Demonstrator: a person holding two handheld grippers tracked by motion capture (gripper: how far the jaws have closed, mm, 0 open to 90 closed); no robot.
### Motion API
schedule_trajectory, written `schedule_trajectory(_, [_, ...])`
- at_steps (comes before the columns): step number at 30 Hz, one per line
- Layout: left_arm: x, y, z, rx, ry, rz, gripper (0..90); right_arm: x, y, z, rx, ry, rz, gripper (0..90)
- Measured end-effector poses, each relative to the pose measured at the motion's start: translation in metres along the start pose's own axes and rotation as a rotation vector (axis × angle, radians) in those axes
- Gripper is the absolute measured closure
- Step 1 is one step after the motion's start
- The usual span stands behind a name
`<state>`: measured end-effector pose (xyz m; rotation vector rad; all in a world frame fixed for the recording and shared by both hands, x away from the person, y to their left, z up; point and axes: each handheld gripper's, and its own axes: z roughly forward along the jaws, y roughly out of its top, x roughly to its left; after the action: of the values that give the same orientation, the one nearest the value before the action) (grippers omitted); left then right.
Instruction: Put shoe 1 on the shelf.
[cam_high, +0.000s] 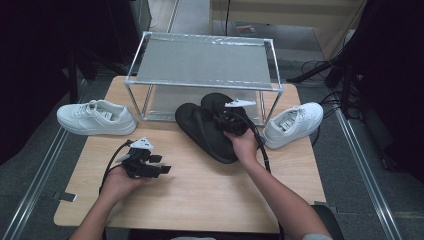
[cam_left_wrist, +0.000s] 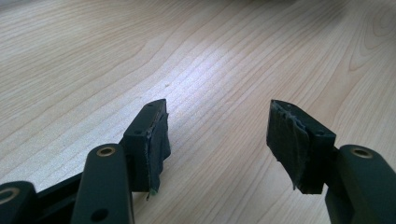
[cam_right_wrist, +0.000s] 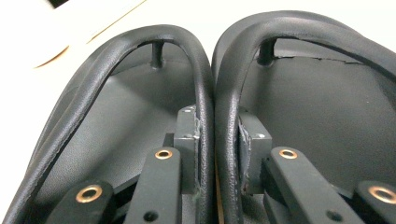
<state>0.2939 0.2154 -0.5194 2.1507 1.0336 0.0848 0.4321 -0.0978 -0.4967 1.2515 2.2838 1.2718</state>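
The right gripper (cam_right_wrist: 215, 140) is pinching together the two inner straps of a pair of black rubber flip-flop sandals (cam_high: 210, 125), one strap from each sandal, so that both are being held in a single grasp. The sandals are lying side by side on the pale wooden table (cam_high: 200, 190), their toes reaching under the lower tier of the clear-walled, metal-framed shoe rack (cam_high: 202, 62) at the table's far side. The left gripper (cam_left_wrist: 217, 133) is hovering just above bare tabletop with its jaws standing well apart and nothing between them.

Handling, as a judgement: the sandals are probably light, with flexible foam or rubber soles that are likely to droop and swing when they are hanging from the straps. The straps (cam_right_wrist: 208, 93) appear smooth, rounded and soft, so they may be prone to sliding between the pads. The present hold, low on the adjoining straps near the sole, seems sound; a hold nearer the toe post (cam_right_wrist: 158, 53) would be balancing the load better. A white lace-up sneaker (cam_high: 95, 117) is lying at the rack's left, and a second white sneaker (cam_high: 295, 124) at its right.
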Motion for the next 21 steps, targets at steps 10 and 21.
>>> schedule_trajectory(10, [-0.001, 0.001, 0.000, -0.004, 0.000, 0.005, 39.4, -0.012, 0.005, 0.016, 0.009, -0.045, 0.018, 74.0])
schedule_trajectory(21, [-0.006, 0.004, -0.001, -0.018, -0.021, 0.009, 39.5, -0.013, 0.010, 0.027, 0.007, -0.056, 0.001, 72.8])
